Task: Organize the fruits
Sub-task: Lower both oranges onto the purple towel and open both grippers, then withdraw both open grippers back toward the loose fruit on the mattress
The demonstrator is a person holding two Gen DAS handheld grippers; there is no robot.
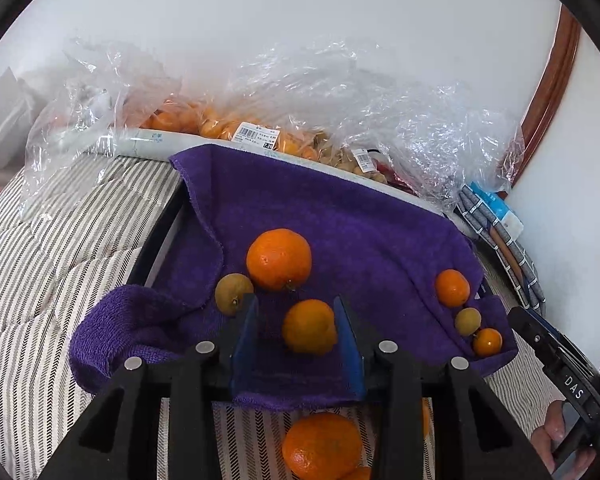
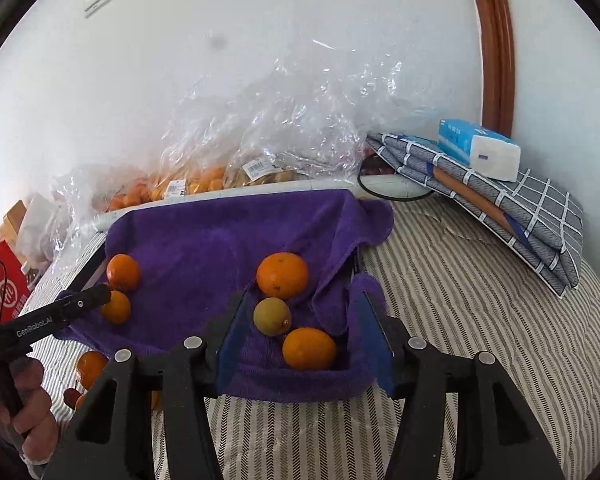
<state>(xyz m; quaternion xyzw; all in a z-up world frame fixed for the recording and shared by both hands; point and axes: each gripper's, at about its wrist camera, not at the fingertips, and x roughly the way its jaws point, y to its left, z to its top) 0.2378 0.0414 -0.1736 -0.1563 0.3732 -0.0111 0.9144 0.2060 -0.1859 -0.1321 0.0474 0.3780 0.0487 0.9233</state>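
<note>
A purple towel (image 1: 340, 224) lines a tray and holds fruit. In the left wrist view my left gripper (image 1: 296, 308) is open, its blue pads on either side of a small orange (image 1: 309, 326) without touching it. A large orange (image 1: 279, 258) and a yellow-green round fruit (image 1: 233, 293) lie just beyond. At the towel's right are an orange (image 1: 453, 287), a small yellowish fruit (image 1: 467, 321) and a small orange (image 1: 487, 342). My right gripper (image 2: 300, 304) is open over an orange (image 2: 309, 349), a yellow-green fruit (image 2: 272, 316) and a large orange (image 2: 282, 275).
Clear plastic bags of oranges (image 1: 220, 124) lie behind the tray by the wall. Another orange (image 1: 320, 444) lies on the striped bedding (image 1: 40, 280) in front of the tray. A folded grey cloth (image 2: 500, 204) with a tissue pack (image 2: 478, 148) is at the right.
</note>
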